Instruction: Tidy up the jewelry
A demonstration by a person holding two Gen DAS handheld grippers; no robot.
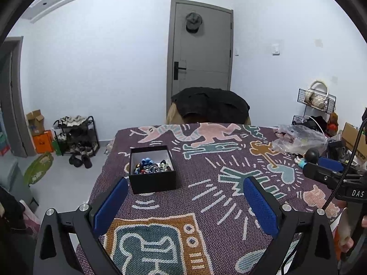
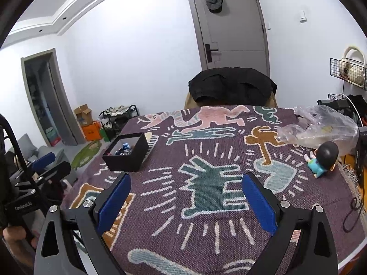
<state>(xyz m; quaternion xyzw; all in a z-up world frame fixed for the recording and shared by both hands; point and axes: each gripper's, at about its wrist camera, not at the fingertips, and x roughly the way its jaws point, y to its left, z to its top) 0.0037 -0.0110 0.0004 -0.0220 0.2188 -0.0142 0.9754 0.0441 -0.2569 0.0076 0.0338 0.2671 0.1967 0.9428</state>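
Observation:
A black open box (image 1: 152, 181) with a white lining holds a heap of beaded jewelry (image 1: 151, 166), blue and dark beads. It stands on the patterned cloth near the table's left edge; it also shows in the right wrist view (image 2: 128, 158). My left gripper (image 1: 185, 183) is open and empty, hovering just in front of the box, its left finger beside the box's near left corner. My right gripper (image 2: 186, 180) is open and empty over the middle of the cloth, right of the box.
A crumpled clear plastic bag (image 2: 321, 128) lies at the far right of the table, with a small doll figure (image 2: 322, 158) in front of it. A chair with a black jacket (image 2: 231, 87) stands behind the table. A patterned woven cloth (image 2: 206, 142) covers the table.

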